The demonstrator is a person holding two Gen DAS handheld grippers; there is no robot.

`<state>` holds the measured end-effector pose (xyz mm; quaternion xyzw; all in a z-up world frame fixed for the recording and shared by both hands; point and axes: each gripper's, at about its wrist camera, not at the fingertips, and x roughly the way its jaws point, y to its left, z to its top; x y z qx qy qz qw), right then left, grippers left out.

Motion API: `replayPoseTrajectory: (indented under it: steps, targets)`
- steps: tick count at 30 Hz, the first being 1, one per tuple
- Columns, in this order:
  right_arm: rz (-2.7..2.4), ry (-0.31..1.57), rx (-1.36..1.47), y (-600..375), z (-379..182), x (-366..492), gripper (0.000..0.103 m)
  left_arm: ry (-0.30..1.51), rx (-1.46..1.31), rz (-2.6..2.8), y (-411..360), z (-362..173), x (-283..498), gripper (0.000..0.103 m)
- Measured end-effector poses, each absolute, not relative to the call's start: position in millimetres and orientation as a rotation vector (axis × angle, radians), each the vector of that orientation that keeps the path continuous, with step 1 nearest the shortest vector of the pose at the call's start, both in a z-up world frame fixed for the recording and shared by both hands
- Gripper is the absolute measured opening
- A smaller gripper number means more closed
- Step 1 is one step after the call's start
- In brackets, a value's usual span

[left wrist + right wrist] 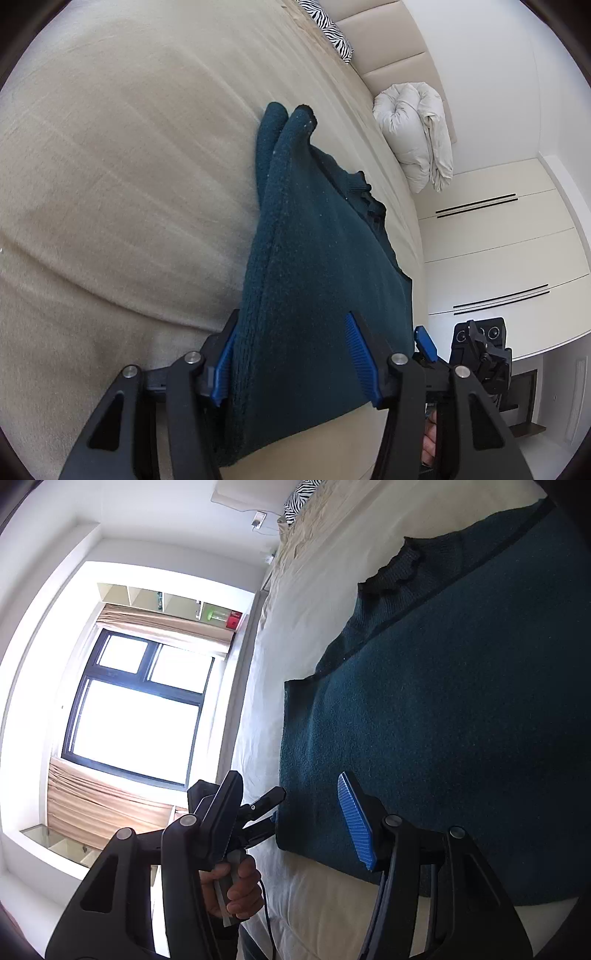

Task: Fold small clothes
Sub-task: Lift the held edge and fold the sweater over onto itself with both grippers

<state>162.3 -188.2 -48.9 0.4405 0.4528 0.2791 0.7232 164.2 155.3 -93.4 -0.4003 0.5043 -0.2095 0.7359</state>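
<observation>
A dark teal knitted sweater (pixel 314 240) lies folded lengthwise on the beige bed (pixel 110 184), its two sleeve ends pointing away from me. My left gripper (pixel 293 315) is open over the sweater's near end; the thick folded edge runs beside the left blue pad (pixel 221 369) and the cloth fills the gap. In the right wrist view the sweater (pixel 443 701) shows its ribbed collar (pixel 399 568). My right gripper (pixel 290 775) is open, with the sweater's near corner between its fingers and the dark left finger clear of the cloth. The left gripper (pixel 266 812) meets that same edge from the other side.
A bundled white duvet (pixel 413 140) and a zebra-print pillow (pixel 332 26) lie at the head of the bed. White wardrobe doors (pixel 498 240) stand beyond the bed's side. A bright window (pixel 136 709) with beige blinds faces the other side. A person's hand (pixel 236 886) holds the left gripper's handle.
</observation>
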Motion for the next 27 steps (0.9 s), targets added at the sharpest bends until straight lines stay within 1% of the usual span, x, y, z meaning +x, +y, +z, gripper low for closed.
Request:
replayPoseTrajectory:
  steps: [1,3,4,6,7,10,12,13,16,19,22,25,27]
  targets:
    - [0.625,1.018,0.97,-179,-51,172,0.053,1.118,-0.871,-0.465,154,-94,164,0.047]
    - [0.641,1.049,0.958,-160,-56,188,0.053,1.135,-0.849,-0.471,150,-96,164,0.034]
    - [0.648,1.064,0.949,-151,-61,197,0.053,1.142,-0.846,-0.471,150,-98,165,0.031]
    - [0.664,1.091,0.931,-136,-65,206,0.053,1.149,-0.858,-0.469,153,-101,164,0.021]
    - [0.673,1.104,0.924,-127,-68,213,0.053,1.148,-0.867,-0.474,155,-102,163,0.019]
    - [0.683,1.15,0.902,-107,-78,231,0.053,1.136,-0.882,-0.488,160,-103,161,0.017]
    - [0.654,1.181,0.89,-100,-91,241,0.058,1.128,-0.895,-0.491,163,-103,159,0.016]
    - [0.635,1.193,0.887,-100,-99,244,0.058,1.125,-0.905,-0.493,164,-103,159,0.016]
    - [0.652,1.162,0.956,-104,-108,246,0.057,1.114,-0.922,-0.497,165,-100,157,0.015]
    - [0.669,1.151,0.959,-105,-107,245,0.057,1.102,-0.931,-0.502,164,-93,156,0.015]
    - [0.67,1.14,0.981,-113,-102,242,0.058,1.077,-0.935,-0.515,158,-78,157,0.015]
    - [0.674,1.089,1.027,-134,-94,238,0.065,1.05,-0.891,-0.542,143,-51,160,0.015]
    - [0.678,1.054,1.072,-156,-91,235,0.065,1.034,-0.846,-0.567,127,-31,163,0.015]
